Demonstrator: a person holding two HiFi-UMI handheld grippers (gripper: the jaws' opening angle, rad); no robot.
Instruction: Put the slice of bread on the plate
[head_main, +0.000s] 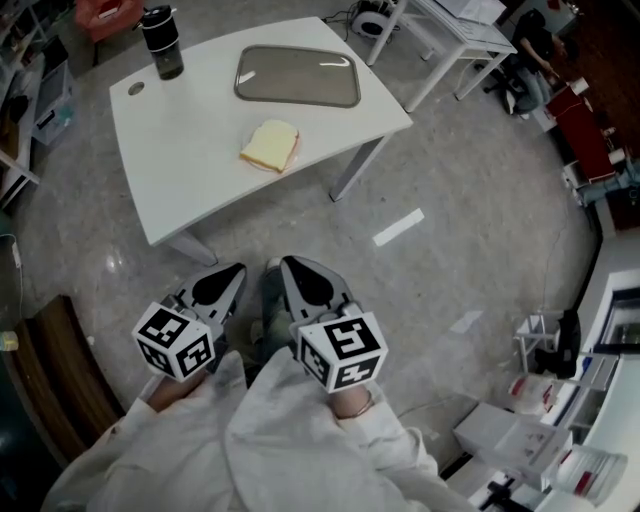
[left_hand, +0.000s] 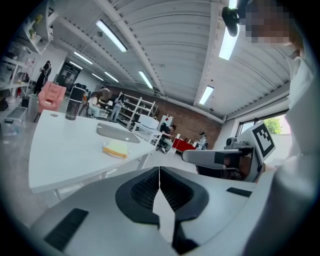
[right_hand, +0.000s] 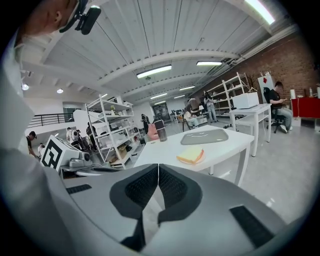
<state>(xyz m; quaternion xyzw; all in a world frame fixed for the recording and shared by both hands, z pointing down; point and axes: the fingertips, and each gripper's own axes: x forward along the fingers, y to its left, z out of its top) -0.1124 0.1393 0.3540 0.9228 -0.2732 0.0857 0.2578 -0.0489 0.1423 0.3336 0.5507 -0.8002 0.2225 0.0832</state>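
Head view: white table (head_main: 180, 160) stood on speckled grey floor (head_main: 450, 300). Slice of bread (head_main: 270, 145) lay mid-table on pinkish plate (head_main: 293, 157), near grey tray (head_main: 297, 76); dark bottle (head_main: 163, 42) at far corner. L gripper (head_main: 236, 272) and R gripper (head_main: 288, 264) hung low by person's body, well apart from table. Left gripper view: jaws pressed together, nothing betw. them; strip lights (left_hand: 112, 36) overhead, brick wall (left_hand: 192, 127) beyond. Right gripper view: jaws likewise together, empty; shelving racks (right_hand: 107, 130) at left.
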